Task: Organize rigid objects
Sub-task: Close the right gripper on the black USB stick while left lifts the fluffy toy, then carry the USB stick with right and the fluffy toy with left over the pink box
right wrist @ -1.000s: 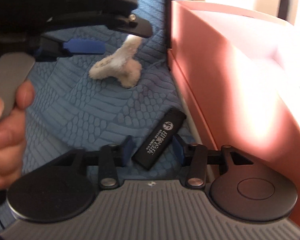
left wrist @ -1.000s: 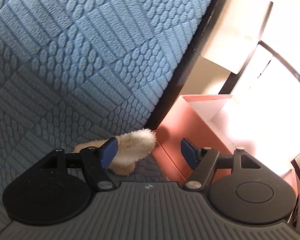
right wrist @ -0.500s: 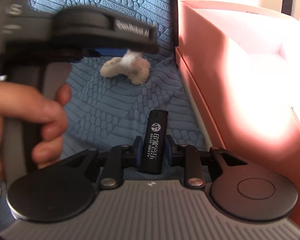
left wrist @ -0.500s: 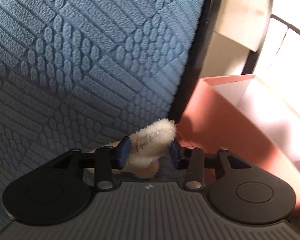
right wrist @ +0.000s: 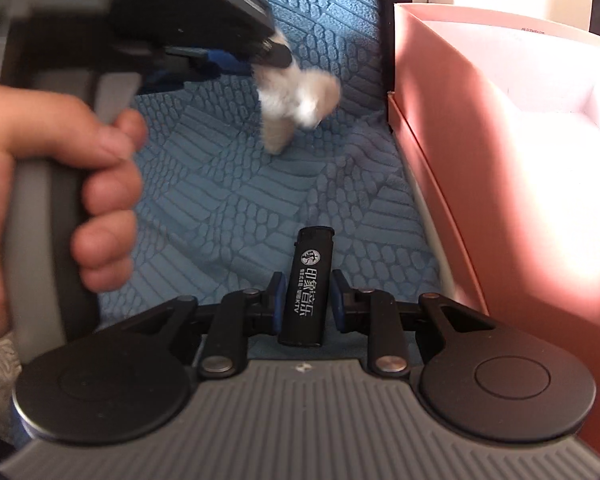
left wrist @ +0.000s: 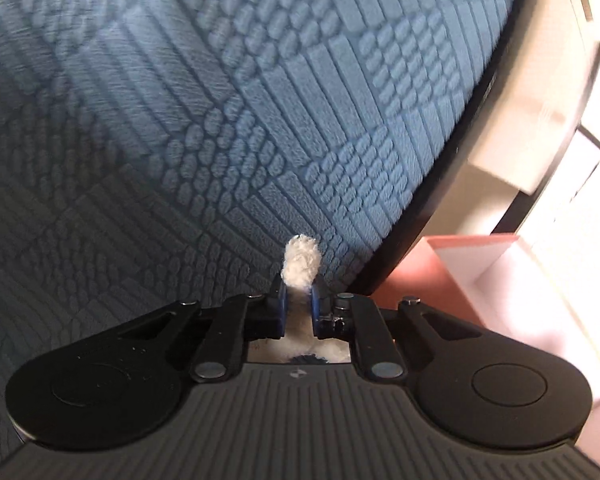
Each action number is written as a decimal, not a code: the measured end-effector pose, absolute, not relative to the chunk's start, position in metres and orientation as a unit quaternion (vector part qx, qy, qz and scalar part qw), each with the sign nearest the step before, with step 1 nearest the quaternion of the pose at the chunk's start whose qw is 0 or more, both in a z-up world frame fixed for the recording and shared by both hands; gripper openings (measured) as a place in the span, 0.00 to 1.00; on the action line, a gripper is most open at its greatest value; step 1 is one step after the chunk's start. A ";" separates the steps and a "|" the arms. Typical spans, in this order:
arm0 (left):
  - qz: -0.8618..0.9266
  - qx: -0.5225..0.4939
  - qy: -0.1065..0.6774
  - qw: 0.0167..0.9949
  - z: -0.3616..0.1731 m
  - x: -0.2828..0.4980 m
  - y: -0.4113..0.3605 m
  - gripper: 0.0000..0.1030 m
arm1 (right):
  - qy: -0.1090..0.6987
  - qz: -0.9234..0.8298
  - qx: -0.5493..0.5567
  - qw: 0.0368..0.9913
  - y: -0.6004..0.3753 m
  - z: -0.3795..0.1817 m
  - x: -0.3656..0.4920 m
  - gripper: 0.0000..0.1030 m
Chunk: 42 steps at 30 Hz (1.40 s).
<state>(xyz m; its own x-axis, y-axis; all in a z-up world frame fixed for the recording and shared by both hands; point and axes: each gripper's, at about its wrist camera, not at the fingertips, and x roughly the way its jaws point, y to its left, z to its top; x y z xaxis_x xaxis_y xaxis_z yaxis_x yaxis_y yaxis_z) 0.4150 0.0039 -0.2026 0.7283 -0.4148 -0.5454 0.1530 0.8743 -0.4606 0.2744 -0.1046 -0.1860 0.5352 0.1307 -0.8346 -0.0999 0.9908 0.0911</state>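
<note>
L gripper (left wrist: 299, 305) fingers closing, pinching fluffy toy (left wrist: 301, 265); R gripper (right wrist: 306, 297) fingers narrow, clamping black lighter (right wrist: 309, 284).

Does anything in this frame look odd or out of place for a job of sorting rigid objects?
Yes. The left gripper has its jaws closing on a fluffy cream toy, which is soft, not rigid. It hangs blurred above the blue bedspread. The right gripper has a black lighter between its jaws, beside the pink box.
</note>
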 end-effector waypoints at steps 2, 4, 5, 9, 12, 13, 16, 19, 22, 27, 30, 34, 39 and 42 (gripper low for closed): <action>-0.147 -0.213 0.335 0.906 -0.199 0.404 0.016 0.14 | 0.476 0.071 0.015 0.876 -0.104 -0.183 0.271 0.26; -0.142 -0.223 0.336 0.904 -0.194 0.388 0.026 0.13 | 0.477 0.075 0.019 0.876 -0.107 -0.180 0.267 0.25; -0.142 -0.228 0.335 0.903 -0.193 0.376 0.028 0.14 | 0.478 0.077 0.018 0.875 -0.107 -0.179 0.265 0.25; -0.137 -0.242 0.333 0.901 -0.181 0.350 0.034 0.14 | 0.479 0.086 0.014 0.873 -0.108 -0.173 0.254 0.23; -0.126 -0.240 0.330 0.904 -0.177 0.322 0.038 0.14 | 0.480 0.098 0.001 0.872 -0.104 -0.170 0.244 0.03; -0.121 -0.238 0.331 0.905 -0.173 0.305 0.050 0.14 | 0.483 0.101 0.000 0.870 -0.105 -0.170 0.240 0.03; -0.113 -0.245 0.340 0.901 -0.175 0.277 0.054 0.14 | 0.495 0.106 -0.006 0.862 -0.105 -0.168 0.230 0.03; -0.100 -0.244 0.342 0.902 -0.175 0.250 0.057 0.14 | 0.502 0.107 0.000 0.858 -0.109 -0.168 0.221 0.03; -0.093 -0.264 0.339 0.898 -0.174 0.228 0.062 0.14 | 0.499 0.109 0.002 0.859 -0.112 -0.162 0.214 0.03; -0.080 -0.299 0.327 0.893 -0.171 0.198 0.072 0.14 | 0.494 0.114 0.006 0.862 -0.117 -0.156 0.204 0.03; -0.067 -0.315 0.325 0.889 -0.171 0.180 0.078 0.14 | 0.490 0.116 0.001 0.864 -0.117 -0.151 0.199 0.03; -0.042 -0.312 0.328 0.891 -0.172 0.161 0.080 0.14 | 0.490 0.125 0.007 0.863 -0.119 -0.151 0.197 0.04; -0.023 -0.310 0.337 0.889 -0.179 0.163 0.077 0.14 | 0.490 0.125 0.019 0.863 -0.122 -0.157 0.203 0.07; -0.019 -0.312 0.343 0.886 -0.183 0.168 0.078 0.14 | 0.490 0.120 0.017 0.863 -0.123 -0.163 0.210 0.07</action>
<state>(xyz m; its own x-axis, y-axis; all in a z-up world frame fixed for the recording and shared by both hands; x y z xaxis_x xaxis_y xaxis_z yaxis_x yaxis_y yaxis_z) 0.1682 0.0783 -0.1827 0.7643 -0.2482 -0.5951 -0.1797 0.8044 -0.5663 0.2099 -0.1233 -0.1633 0.4909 0.2227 -0.8423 -0.1899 0.9709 0.1460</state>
